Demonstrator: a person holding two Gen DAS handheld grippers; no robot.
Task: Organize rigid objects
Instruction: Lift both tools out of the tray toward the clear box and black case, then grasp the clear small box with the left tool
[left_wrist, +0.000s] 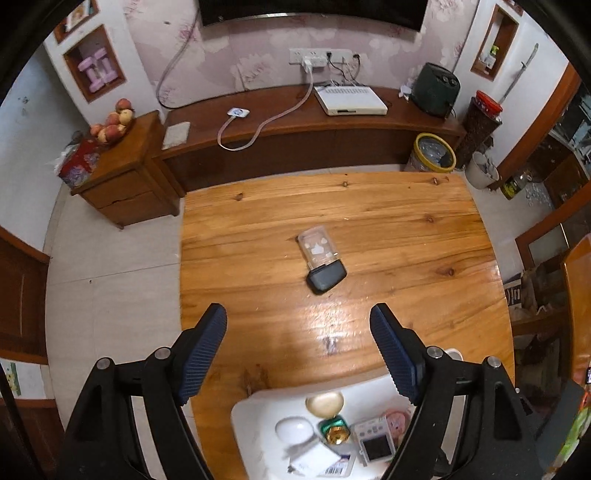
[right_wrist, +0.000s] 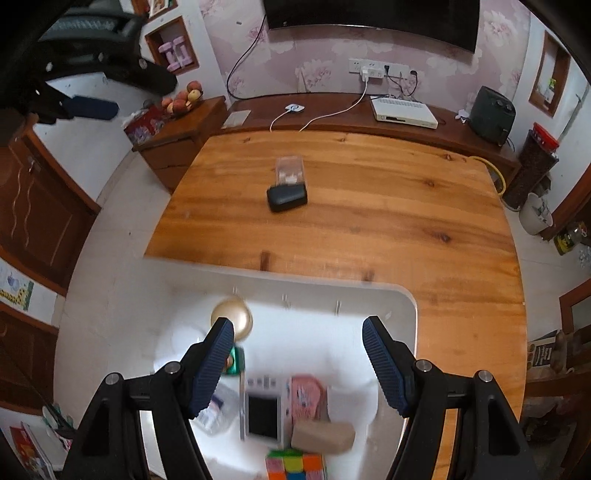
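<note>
Rounded black case (left_wrist: 326, 278) touching clear box (left_wrist: 317, 246) (ribbed, rectangular)

Both cameras ride just behind their tongs and look steeply down and forward, toward the wall with the television and the low cabinet.

The left wrist view hangs over the near left part of the tabletop (left_wrist: 388, 229), the white tray (left_wrist: 258, 410) at its bottom edge.

The right wrist view sits nearer, right above the tray (right_wrist: 369, 306).

Both share the tray, the black case (left_wrist: 326, 277) beside the clear box (left_wrist: 317, 245) mid-table, and the far wall. The right view also catches the left tongs (right_wrist: 92, 107) at its upper left.
</note>
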